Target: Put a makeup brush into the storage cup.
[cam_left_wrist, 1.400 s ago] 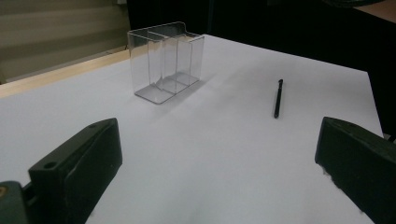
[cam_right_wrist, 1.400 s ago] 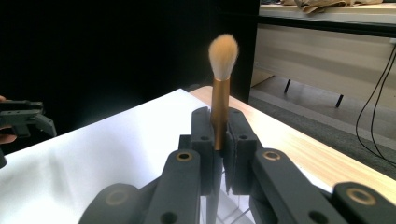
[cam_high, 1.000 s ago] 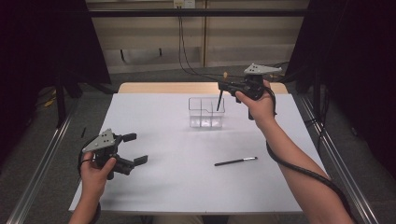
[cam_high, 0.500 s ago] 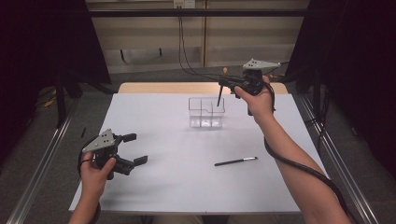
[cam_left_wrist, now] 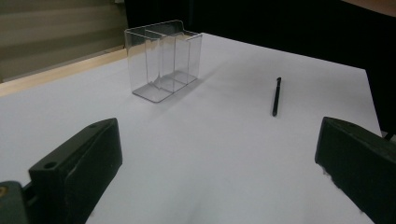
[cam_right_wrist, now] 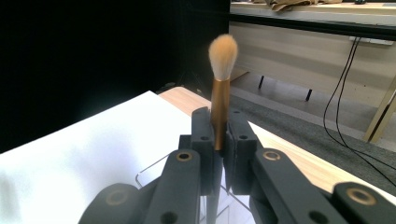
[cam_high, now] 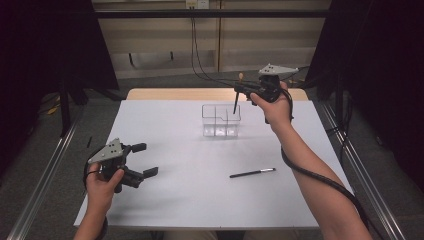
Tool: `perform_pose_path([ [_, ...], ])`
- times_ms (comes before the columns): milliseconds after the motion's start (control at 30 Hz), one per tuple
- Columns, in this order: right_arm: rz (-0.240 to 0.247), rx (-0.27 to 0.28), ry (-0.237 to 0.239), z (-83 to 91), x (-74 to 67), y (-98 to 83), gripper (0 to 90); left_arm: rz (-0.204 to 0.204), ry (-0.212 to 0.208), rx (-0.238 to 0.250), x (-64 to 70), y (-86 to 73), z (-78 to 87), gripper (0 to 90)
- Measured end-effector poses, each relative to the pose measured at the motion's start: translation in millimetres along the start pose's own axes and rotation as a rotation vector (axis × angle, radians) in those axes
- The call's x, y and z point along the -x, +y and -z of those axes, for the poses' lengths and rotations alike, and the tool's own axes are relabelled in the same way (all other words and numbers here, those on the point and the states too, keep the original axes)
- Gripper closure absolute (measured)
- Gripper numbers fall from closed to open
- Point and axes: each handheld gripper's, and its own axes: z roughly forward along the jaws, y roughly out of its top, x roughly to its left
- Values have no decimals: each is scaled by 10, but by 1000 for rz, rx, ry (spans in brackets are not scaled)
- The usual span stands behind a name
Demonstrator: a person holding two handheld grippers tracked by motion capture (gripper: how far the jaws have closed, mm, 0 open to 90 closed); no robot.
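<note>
My right gripper (cam_right_wrist: 219,140) pinches a makeup brush (cam_right_wrist: 220,93) between its two black jaws, which press on the gold ferrule from either side. The tan bristle tuft stands upright above the jaws; in the high view the dark handle (cam_high: 235,104) hangs down from my right gripper (cam_high: 242,90) with its tip at the top of the clear organizer (cam_high: 220,120), over its right compartment. Whether the tip touches the wall I cannot tell.

The clear organizer (cam_left_wrist: 163,58) stands on the far middle of the white table (cam_high: 190,195), divided by inner walls into compartments, all bare.

My left gripper (cam_high: 144,160) rests at the near left of the table, its jaws spread wide with nothing between them; in the left gripper view both pads (cam_left_wrist: 79,163) sit low over the white surface, well apart from the organizer.

A second brush, a slim black one (cam_high: 252,173), lies flat on the table at the near right, between my two arms and well apart from the organizer. In the left gripper view it (cam_left_wrist: 276,97) lies to the right of the organizer.
</note>
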Motion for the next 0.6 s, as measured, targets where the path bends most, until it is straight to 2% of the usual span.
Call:
perform_pose_path([
  [600,7,-27,1,-49,3,-104,840,-1,-3,4,0,4,5,7],
])
